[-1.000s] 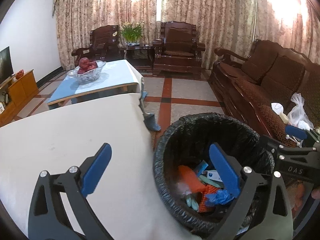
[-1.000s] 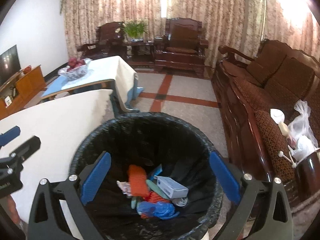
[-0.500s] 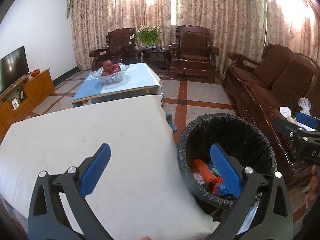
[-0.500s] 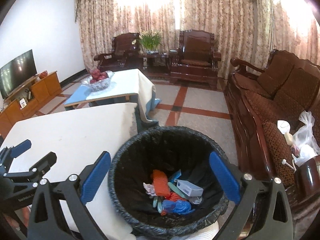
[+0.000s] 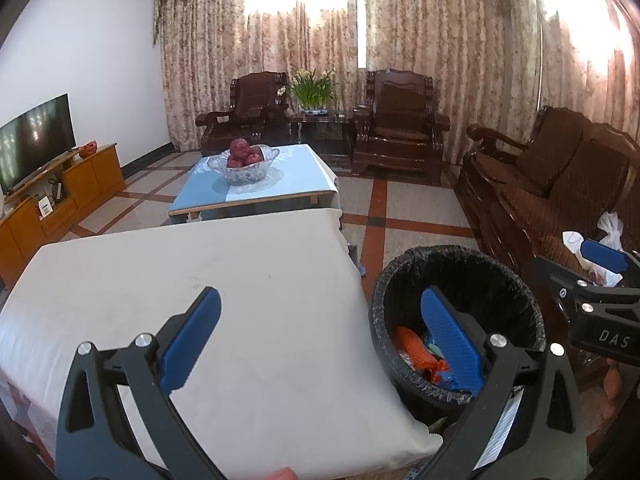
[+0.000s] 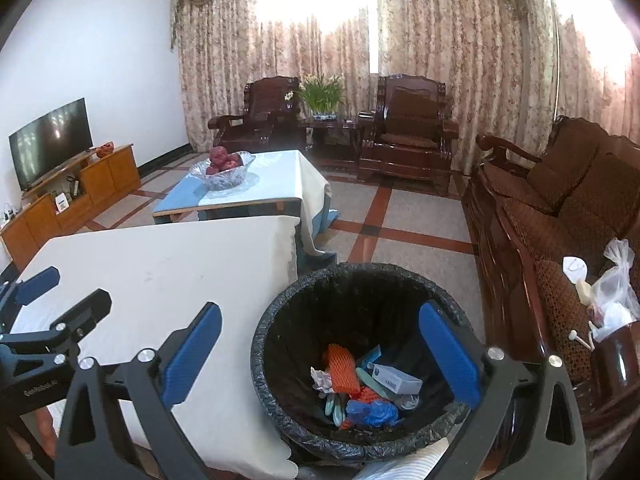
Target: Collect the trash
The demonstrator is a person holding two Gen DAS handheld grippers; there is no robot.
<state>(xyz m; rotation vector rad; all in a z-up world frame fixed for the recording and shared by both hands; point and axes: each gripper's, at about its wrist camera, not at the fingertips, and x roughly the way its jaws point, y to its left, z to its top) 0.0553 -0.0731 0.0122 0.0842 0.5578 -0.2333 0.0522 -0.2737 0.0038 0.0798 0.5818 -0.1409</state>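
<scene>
1. The left gripper (image 5: 320, 334) is hanging with its jaws wide and empty over the white table (image 5: 192, 272), whose top is showing no litter.
2. The bin (image 6: 280, 368) is standing just beside the table's right edge, and the trash (image 6: 360, 380) is lying in its bottom: orange netting, a small box, a blue scrap.
3. The right gripper (image 6: 320, 346) is hovering above the bin's rim, spread wide and carrying nothing.
4. Risk, as I judge it: a low swing is likely to knock the bin or snag its black liner.
5. Open floor is lying beyond; the sofa (image 6: 560, 208) is crowding the right side.
</scene>
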